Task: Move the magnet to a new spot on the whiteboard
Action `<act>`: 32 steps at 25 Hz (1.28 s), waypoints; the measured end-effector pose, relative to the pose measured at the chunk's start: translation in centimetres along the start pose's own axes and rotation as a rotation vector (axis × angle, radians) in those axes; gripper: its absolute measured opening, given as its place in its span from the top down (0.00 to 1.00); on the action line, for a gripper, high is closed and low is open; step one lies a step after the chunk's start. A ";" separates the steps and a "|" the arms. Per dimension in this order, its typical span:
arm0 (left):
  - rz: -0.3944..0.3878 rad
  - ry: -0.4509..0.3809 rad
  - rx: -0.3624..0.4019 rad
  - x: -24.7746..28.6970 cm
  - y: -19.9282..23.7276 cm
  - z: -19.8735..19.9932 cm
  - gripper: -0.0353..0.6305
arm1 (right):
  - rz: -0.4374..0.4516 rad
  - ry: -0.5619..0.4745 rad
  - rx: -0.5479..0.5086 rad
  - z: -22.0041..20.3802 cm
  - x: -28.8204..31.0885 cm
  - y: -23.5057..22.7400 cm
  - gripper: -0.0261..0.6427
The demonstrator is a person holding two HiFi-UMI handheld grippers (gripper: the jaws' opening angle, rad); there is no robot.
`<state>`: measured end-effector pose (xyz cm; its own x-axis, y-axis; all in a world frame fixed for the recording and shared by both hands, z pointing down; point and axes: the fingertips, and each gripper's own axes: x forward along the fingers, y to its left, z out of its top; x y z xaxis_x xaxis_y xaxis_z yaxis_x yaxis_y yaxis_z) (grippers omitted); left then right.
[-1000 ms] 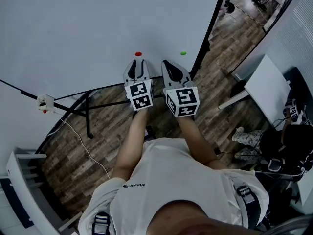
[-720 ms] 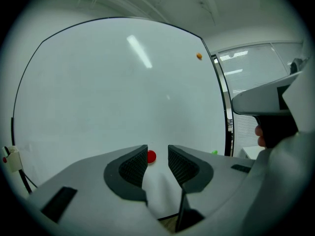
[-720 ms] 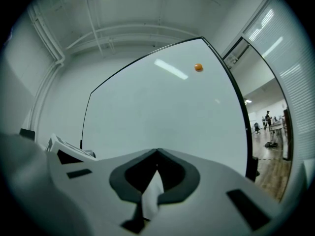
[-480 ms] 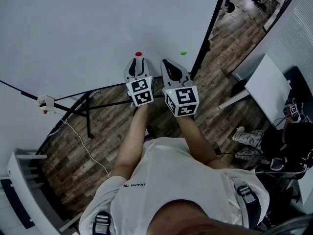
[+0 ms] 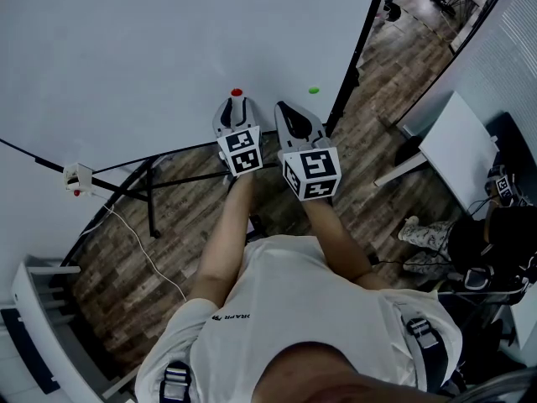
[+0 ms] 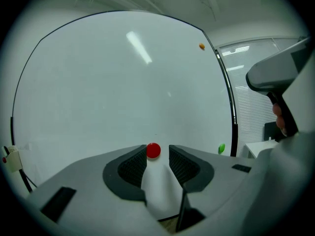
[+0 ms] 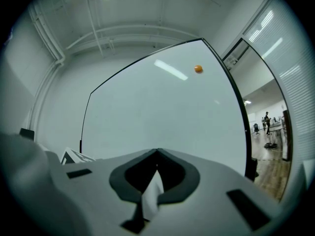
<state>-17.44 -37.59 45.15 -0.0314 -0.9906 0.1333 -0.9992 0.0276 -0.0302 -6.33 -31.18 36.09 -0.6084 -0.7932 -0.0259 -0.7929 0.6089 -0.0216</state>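
Observation:
A small red magnet (image 5: 237, 92) sticks low on the whiteboard (image 5: 168, 40). My left gripper (image 5: 236, 104) sits right below it, pointing at the board. In the left gripper view the red magnet (image 6: 153, 150) shows in the gap between the fingertips, and the pads do not press on it. These jaws have just been opening, and my left gripper (image 6: 157, 149) is open. My right gripper (image 5: 284, 109) hangs beside it, shut and empty, with its tips meeting (image 7: 157, 152). A green magnet (image 5: 314, 91) sits to the right of the red one. An orange magnet (image 7: 198, 69) is high on the board.
The board's black frame edge (image 5: 352, 65) runs down just right of my right gripper. Its stand legs (image 5: 147, 183) and a white cable (image 5: 143, 254) lie on the wooden floor. A white table (image 5: 457, 145) and a seated person (image 5: 495, 250) are at the right.
In the head view my left gripper's marker cube has shifted slightly up the picture. The red magnet has stayed at the same spot on the board. My right gripper has not moved.

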 end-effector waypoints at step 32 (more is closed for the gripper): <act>0.038 0.042 -0.058 2.2 1.1 -1.1 0.75 | -0.010 0.005 -0.004 -0.4 -0.2 0.2 0.94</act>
<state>-18.63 -39.58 46.53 -0.0695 -0.9822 0.1748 -0.9970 0.0744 0.0214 -6.39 -30.84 36.53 -0.6003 -0.7995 -0.0212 -0.7993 0.6006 -0.0180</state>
